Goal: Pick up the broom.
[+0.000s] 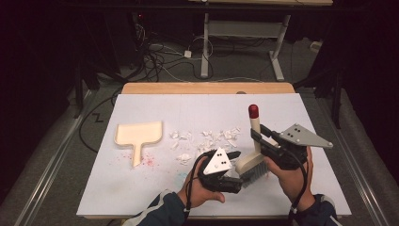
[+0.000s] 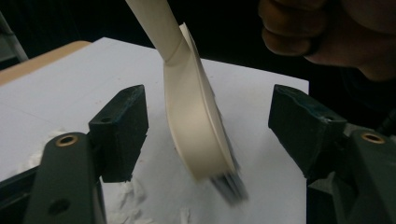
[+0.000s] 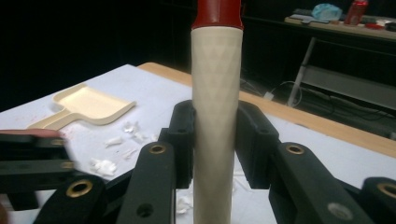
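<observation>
A hand brush stands upright at the right of the table, with a cream handle (image 1: 254,128), a red cap (image 1: 253,111) and its bristle head (image 1: 249,167) low over the sheet. My right gripper (image 1: 258,135) is shut on the handle (image 3: 217,84), one pad on each side. My left gripper (image 1: 236,168) points at the head from the left. In the left gripper view its jaws stand open around the cream head (image 2: 191,135) without touching it. White paper scraps (image 1: 204,139) lie mid-table, and a cream dustpan (image 1: 139,133) lies flat to their left.
A white sheet (image 1: 141,188) covers the wooden table (image 1: 207,88). Faint pink marks stain the sheet beside the dustpan handle. Behind the table are desk legs (image 1: 205,47) and cables on the floor. The hand holding the right gripper (image 2: 327,28) is close behind the brush.
</observation>
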The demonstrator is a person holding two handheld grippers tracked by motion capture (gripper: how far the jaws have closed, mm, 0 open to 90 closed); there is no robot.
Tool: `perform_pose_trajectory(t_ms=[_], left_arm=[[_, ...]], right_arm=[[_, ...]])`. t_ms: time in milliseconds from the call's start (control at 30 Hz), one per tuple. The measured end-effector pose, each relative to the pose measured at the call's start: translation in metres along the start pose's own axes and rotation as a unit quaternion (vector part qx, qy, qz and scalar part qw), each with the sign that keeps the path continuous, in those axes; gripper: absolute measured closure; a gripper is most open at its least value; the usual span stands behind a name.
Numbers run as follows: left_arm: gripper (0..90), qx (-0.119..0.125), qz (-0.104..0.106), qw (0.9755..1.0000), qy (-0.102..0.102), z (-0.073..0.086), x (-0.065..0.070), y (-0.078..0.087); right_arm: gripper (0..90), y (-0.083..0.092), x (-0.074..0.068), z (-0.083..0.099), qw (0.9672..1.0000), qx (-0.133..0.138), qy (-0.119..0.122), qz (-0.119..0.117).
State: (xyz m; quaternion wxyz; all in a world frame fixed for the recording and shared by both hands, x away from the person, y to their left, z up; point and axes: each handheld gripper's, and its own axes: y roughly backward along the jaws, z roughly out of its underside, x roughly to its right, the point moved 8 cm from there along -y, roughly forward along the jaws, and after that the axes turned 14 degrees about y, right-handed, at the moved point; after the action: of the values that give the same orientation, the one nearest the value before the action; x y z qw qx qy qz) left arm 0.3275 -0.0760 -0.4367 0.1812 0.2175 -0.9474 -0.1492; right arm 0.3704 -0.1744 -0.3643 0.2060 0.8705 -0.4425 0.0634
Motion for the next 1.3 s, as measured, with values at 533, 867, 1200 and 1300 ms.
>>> perform_pose_trajectory(t_ms=[533,867,1200,1300], left_arm=[[62.3,-0.021,-0.012,0.9982,0.054,0.02,-0.023,-0.006],[64.1,-0.047,0.014,0.9988,0.007,0.011,-0.02,0.029],[64.0,-0.105,0.075,0.9892,-0.069,0.023,-0.017,0.056],[64.0,-0.126,0.086,0.984,-0.091,0.028,-0.014,0.056]], right_arm=[[70.6,-0.001,-0.038,-0.004,0.999,0.005,0.038,-0.025],[51.5,0.024,-0.032,-0.018,0.9859,0.095,0.083,-0.11],[36.4,0.021,-0.038,0.028,0.955,0.008,0.149,-0.256],[35.2,0.01,-0.053,0.045,0.9382,-0.031,0.16,-0.305]])
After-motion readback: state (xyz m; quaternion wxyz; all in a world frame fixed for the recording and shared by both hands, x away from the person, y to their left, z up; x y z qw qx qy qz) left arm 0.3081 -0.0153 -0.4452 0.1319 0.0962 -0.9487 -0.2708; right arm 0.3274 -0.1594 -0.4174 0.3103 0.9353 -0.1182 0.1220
